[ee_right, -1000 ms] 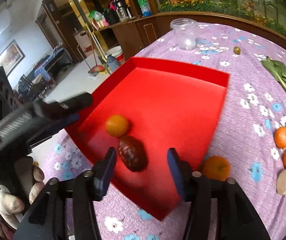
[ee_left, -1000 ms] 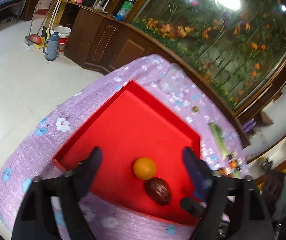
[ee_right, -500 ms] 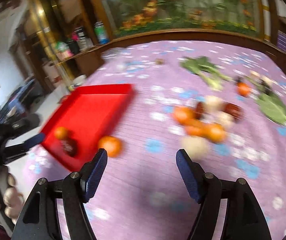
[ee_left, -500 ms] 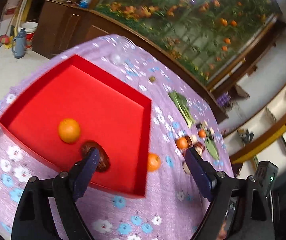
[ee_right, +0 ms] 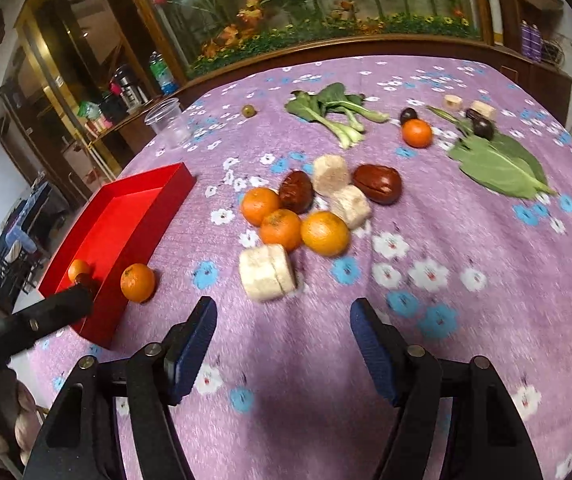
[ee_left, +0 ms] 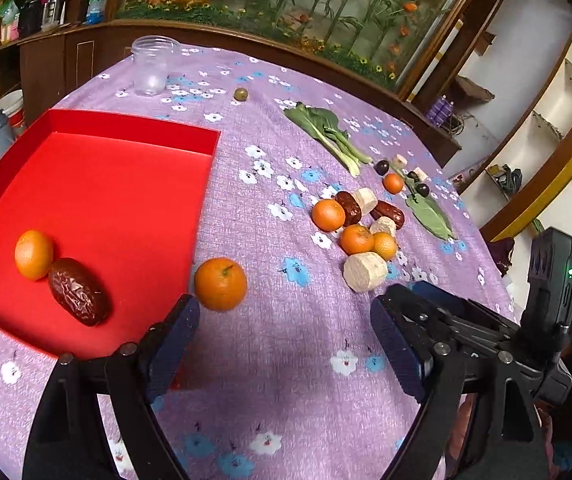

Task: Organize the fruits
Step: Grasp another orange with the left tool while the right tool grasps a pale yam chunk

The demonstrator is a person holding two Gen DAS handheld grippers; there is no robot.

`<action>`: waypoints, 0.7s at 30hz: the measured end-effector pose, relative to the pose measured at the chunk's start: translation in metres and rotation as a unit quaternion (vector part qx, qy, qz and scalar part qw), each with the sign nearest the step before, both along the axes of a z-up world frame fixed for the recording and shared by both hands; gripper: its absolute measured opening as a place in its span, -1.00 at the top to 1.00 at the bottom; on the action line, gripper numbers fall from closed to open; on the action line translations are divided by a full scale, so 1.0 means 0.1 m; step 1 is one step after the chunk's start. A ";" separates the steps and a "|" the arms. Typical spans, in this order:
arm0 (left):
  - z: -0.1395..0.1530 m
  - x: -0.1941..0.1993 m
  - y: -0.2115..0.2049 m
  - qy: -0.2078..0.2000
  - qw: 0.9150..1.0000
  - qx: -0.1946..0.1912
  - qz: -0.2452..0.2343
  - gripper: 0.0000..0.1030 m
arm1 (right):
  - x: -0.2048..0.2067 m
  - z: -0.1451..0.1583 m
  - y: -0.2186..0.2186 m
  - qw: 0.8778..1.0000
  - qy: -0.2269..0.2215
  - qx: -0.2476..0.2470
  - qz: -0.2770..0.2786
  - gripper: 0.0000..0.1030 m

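Note:
A red tray (ee_left: 98, 184) lies at the table's left and holds an orange (ee_left: 33, 254) touching a brown date (ee_left: 79, 291). It also shows in the right wrist view (ee_right: 126, 224). A loose orange (ee_left: 220, 284) sits on the cloth just right of the tray, also in the right wrist view (ee_right: 137, 282). A cluster of oranges (ee_right: 282, 224), dates (ee_right: 377, 183) and pale root chunks (ee_right: 267, 272) lies mid-table. My left gripper (ee_left: 282, 340) is open and empty near the loose orange. My right gripper (ee_right: 284, 344) is open and empty in front of the cluster.
A clear plastic jar (ee_left: 151, 66) and a small green fruit (ee_left: 240, 93) stand at the back. Bok choy (ee_right: 334, 110), a flat green leaf (ee_right: 498, 168), dark plums (ee_right: 482, 126) and a lone orange (ee_right: 417, 133) lie at the right. A wooden counter borders the far side.
Both grippers have swung right, away from over the tray toward the fruit cluster, and stayed open. The orange and date remain in the tray.

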State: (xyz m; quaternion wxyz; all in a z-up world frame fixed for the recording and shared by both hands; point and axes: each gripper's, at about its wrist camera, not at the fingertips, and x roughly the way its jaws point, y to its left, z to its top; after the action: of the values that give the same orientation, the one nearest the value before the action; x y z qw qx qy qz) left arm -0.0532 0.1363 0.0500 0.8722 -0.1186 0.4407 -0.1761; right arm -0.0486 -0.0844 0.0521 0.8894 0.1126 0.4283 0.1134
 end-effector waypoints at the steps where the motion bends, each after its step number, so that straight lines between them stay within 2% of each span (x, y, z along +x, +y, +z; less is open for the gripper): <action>1: -0.01 0.04 -0.01 0.001 1.000 0.003 0.003 -0.68 | 0.01 -0.03 0.00 1.000 -0.001 -0.002 0.004 -0.32; 7: 0.01 0.35 -0.18 -0.007 0.999 0.036 -0.001 -0.68 | 0.30 -0.14 0.21 0.999 0.005 -0.022 0.032 -0.16; 10: 0.01 0.56 -0.34 -0.011 0.999 0.049 -0.018 -0.64 | 0.38 -0.23 0.23 0.999 0.019 -0.019 0.033 0.01; 14: -0.10 0.88 -0.56 0.011 0.998 0.050 -0.045 -0.30 | 0.38 -0.26 0.17 0.999 0.020 -0.013 0.030 0.26; 17: -0.18 1.04 -0.70 0.023 0.997 0.048 -0.063 -0.11 | 0.36 -0.27 0.10 0.999 0.022 0.002 0.031 0.27; 21: -0.32 1.18 -0.92 0.030 0.994 0.064 -0.084 0.02 | 0.32 -0.27 0.06 0.999 0.021 0.011 0.032 0.27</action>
State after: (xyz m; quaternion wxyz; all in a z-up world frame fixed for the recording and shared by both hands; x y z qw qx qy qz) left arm 0.0652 0.0446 0.0181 0.8464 -0.0306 0.4854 -0.2171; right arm -0.0163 -0.0783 0.0249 0.8749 0.1112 0.4488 0.1440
